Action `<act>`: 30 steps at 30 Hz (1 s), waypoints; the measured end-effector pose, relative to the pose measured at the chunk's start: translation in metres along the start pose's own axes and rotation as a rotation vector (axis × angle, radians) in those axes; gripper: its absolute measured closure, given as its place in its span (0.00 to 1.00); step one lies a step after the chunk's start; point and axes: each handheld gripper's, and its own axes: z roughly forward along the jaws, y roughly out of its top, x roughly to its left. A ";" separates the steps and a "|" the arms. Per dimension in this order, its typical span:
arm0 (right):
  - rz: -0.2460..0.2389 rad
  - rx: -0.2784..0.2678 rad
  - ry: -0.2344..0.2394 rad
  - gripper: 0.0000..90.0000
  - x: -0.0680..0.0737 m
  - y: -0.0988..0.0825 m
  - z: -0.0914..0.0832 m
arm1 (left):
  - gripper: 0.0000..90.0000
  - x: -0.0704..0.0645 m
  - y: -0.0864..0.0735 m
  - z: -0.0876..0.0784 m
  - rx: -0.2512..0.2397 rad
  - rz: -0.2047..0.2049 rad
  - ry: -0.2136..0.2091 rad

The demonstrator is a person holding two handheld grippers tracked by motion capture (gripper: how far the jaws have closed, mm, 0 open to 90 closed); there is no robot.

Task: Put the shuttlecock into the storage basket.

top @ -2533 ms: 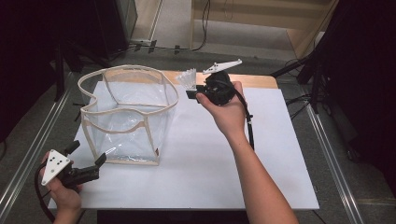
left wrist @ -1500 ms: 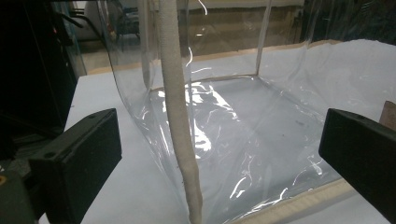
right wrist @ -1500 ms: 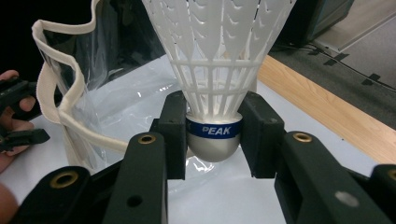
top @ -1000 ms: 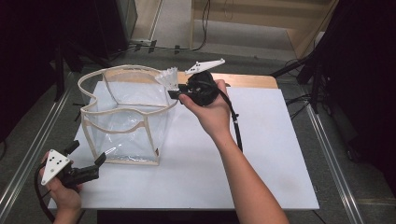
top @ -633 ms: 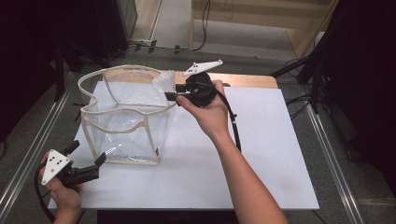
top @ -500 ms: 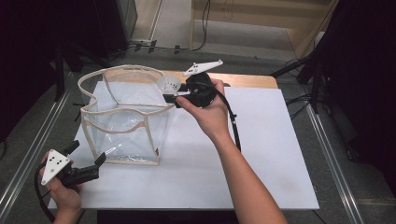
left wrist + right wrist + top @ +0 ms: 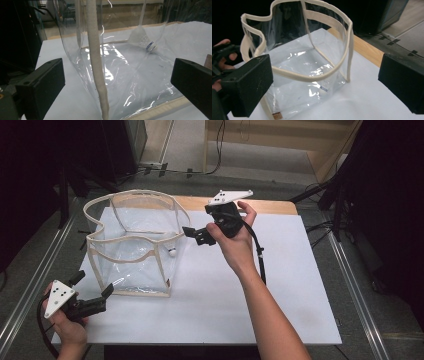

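High view: clear bag stands on white table between two open-jawed grippers, both empty.

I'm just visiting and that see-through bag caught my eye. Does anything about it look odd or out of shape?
A little. The clear bag stands open on the white table, but its cream rim sags and waves instead of holding a neat shape. A small plastic bottle lies on its side inside, at the bottom. Nothing looks spilled or torn.

White table, grey floor, dark surroundings.
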 end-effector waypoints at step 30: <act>0.018 -0.007 -0.092 0.00 -0.022 -0.065 -0.034 | 0.00 0.000 0.000 0.000 0.000 -0.002 0.000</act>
